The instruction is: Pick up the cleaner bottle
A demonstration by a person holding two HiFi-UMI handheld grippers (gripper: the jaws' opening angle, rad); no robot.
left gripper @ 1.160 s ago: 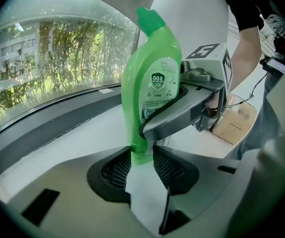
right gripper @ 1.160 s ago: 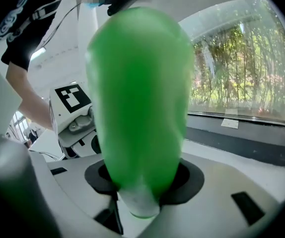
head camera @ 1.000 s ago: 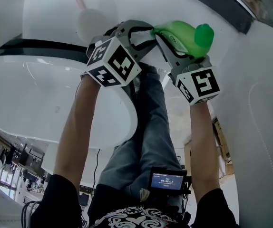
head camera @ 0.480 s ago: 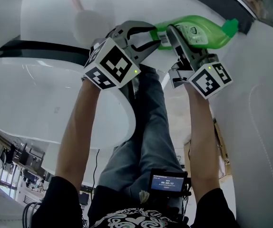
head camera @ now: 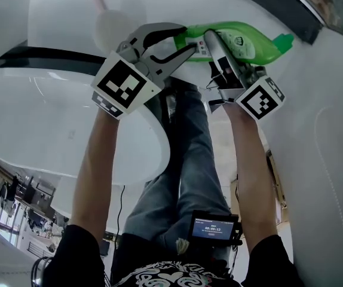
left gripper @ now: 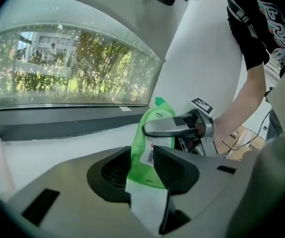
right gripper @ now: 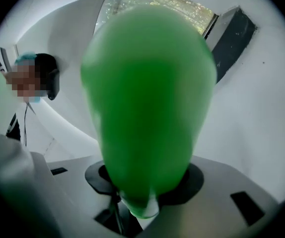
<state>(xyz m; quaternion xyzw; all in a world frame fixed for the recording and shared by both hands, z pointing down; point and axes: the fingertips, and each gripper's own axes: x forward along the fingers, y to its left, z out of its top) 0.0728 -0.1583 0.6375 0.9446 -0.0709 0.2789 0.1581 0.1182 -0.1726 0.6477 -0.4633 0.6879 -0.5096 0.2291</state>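
Listing by view, head view first.

Head view:
- cleaner bottle (head camera: 249, 43), green. It lies roughly level at the far middle, held up between both grippers, with its cap end to the right.
- left gripper (head camera: 186, 40). Its fingers straddle the bottle's left end, one above and one below.
- right gripper (head camera: 216, 43). Its fingers are clamped across the bottle's middle.
- marker cube (head camera: 123, 85) on the left gripper and marker cube (head camera: 261, 97) on the right one, both nearer than the bottle.
- Person's legs in jeans (head camera: 189, 160) below.
- small lit screen (head camera: 213, 227) at the near edge.
- white curved surface (head camera: 52, 130) on the left.

Left gripper view:
- cleaner bottle (left gripper: 150, 130) stands between the two dark finger pads of the left gripper (left gripper: 142, 155). Both pads touch its sides, so it is gripped.
- white barcode label (left gripper: 150, 153) faces the camera.
- right gripper (left gripper: 175, 128) crosses the bottle farther along.
- wide window (left gripper: 73, 68) with greenery at the far left.

Right gripper view:
- cleaner bottle (right gripper: 147, 108) fills the centre, blurred. Its narrow end sits down between the fingers of the right gripper (right gripper: 145, 192), which are closed on it.
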